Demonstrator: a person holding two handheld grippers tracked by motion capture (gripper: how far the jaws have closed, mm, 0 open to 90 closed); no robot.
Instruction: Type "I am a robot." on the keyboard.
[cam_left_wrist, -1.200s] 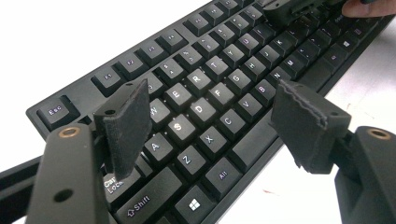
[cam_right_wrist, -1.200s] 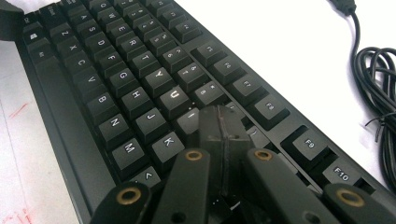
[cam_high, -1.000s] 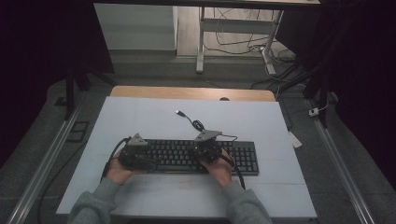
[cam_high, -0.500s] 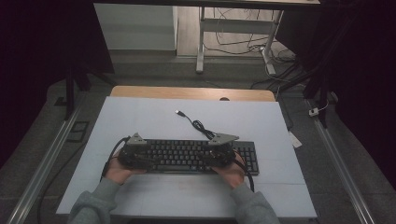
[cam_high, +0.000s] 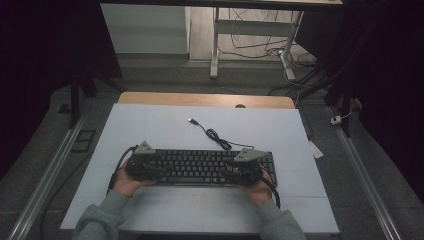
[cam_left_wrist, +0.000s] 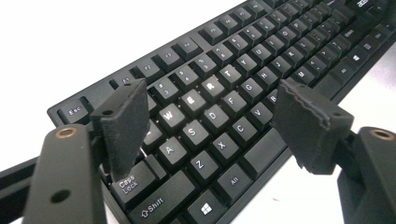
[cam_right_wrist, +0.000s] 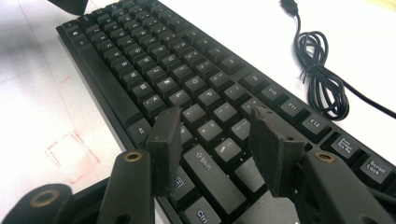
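Observation:
A black keyboard (cam_high: 200, 167) lies across the white table top (cam_high: 165, 130), and its black cable (cam_high: 216, 135) curls away toward the back to a USB plug (cam_high: 191, 120). My left gripper (cam_high: 142, 162) hovers over the keyboard's left end. In the left gripper view it (cam_left_wrist: 210, 126) is open, with one pad (cam_left_wrist: 122, 126) above the Caps Lock key and the letter keys (cam_left_wrist: 219, 105) below the gap. My right gripper (cam_high: 245, 166) is over the right end. Its jaws (cam_right_wrist: 215, 149) have just been opening and stand open above the Shift key (cam_right_wrist: 210, 175), gripping nothing.
A wooden strip (cam_high: 205, 100) borders the table's far edge. Faint red marks (cam_right_wrist: 70, 154) are drawn on the table in front of the keyboard. Behind the table stand a white frame leg (cam_high: 215, 45) and loose floor cables (cam_high: 260, 45). Metal rails (cam_high: 50, 175) run along both sides.
My right hand and gripper have slid to the right along the keyboard, from near its middle to its right end. The left gripper and the keyboard have stayed put.

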